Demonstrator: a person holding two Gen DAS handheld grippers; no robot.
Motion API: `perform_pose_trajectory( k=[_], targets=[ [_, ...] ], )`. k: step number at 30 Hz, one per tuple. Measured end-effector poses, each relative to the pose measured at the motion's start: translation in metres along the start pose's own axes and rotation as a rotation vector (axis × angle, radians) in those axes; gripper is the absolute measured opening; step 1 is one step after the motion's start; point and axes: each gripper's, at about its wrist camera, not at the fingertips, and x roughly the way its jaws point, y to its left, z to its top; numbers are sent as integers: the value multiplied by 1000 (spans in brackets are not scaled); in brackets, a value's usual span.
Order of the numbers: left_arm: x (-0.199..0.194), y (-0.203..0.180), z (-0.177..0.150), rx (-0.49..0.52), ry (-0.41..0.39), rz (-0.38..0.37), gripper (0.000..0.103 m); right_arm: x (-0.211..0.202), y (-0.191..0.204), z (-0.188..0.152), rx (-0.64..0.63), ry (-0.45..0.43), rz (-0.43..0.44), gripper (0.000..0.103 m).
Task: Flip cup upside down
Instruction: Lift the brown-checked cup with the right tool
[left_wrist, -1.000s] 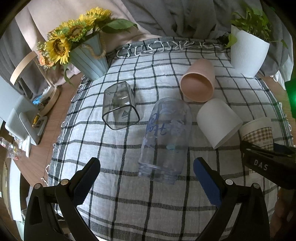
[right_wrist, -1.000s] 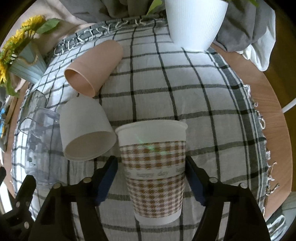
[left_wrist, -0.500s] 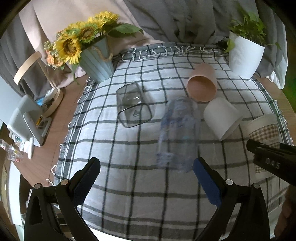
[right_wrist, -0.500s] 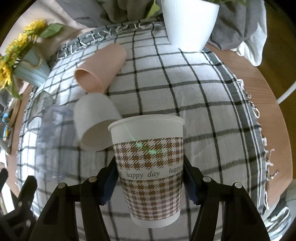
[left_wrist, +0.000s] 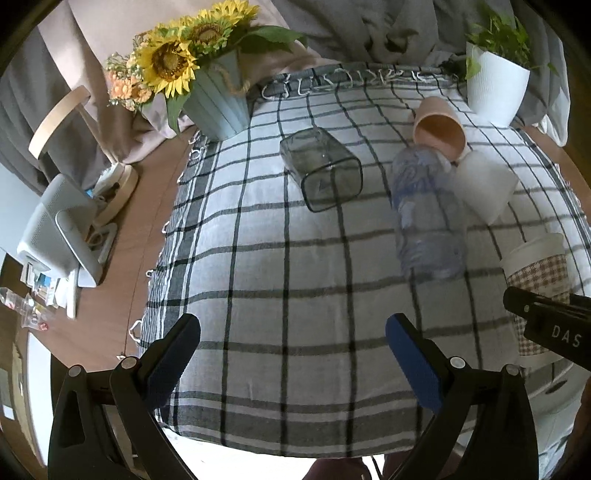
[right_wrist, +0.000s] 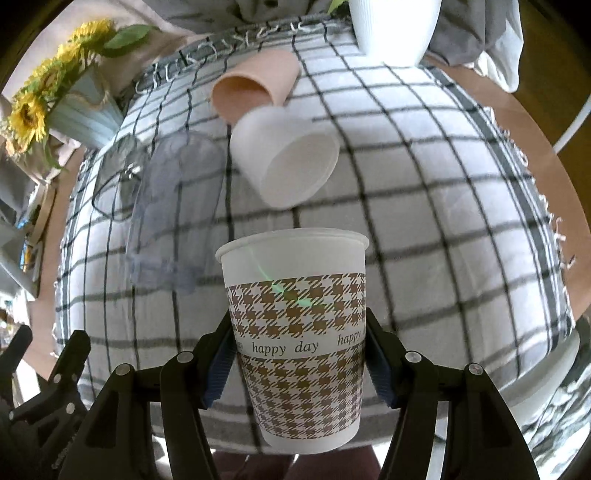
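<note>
A paper cup (right_wrist: 297, 321) with a brown houndstooth band and the words "happy day" stands upright between my right gripper's fingers. My right gripper (right_wrist: 299, 354) is shut on it and holds it above the checked tablecloth (right_wrist: 443, 229). The cup also shows at the right edge of the left wrist view (left_wrist: 539, 273), with the right gripper's black finger across it. My left gripper (left_wrist: 291, 354) is open and empty above the near part of the cloth (left_wrist: 280, 266).
Several cups lie on their sides on the cloth: a white one (right_wrist: 288, 158), a pink one (right_wrist: 255, 85), a clear tall one (left_wrist: 424, 214) and a smoky square glass (left_wrist: 321, 173). A sunflower pot (left_wrist: 214, 107) and a white plant pot (left_wrist: 495, 88) stand at the back.
My right gripper has lifted the paper cup off the cloth and drawn it back toward the near edge. My left gripper has pulled back and up from the clear cup.
</note>
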Motion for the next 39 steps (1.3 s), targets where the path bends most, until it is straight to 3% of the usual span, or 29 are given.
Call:
perform_pose_trajectory(
  k=[13, 20, 23, 32, 39],
  targets=[
    [10, 1, -1, 57, -1, -50, 103, 18, 8, -17, 52, 50, -52, 63],
    [13, 1, -7, 84, 3, -81, 103, 24, 14, -18, 51, 35, -78, 63],
    [11, 2, -10, 85, -3, -100, 102, 25, 15, -23, 57, 51, -80, 78],
    [-4, 0, -18, 74, -31, -144, 102, -24, 21, -43, 48, -61, -115, 78],
    [-34, -35, -24, 102, -90, -200, 102, -65, -4, -45, 35, -137, -113, 78]
  ],
)
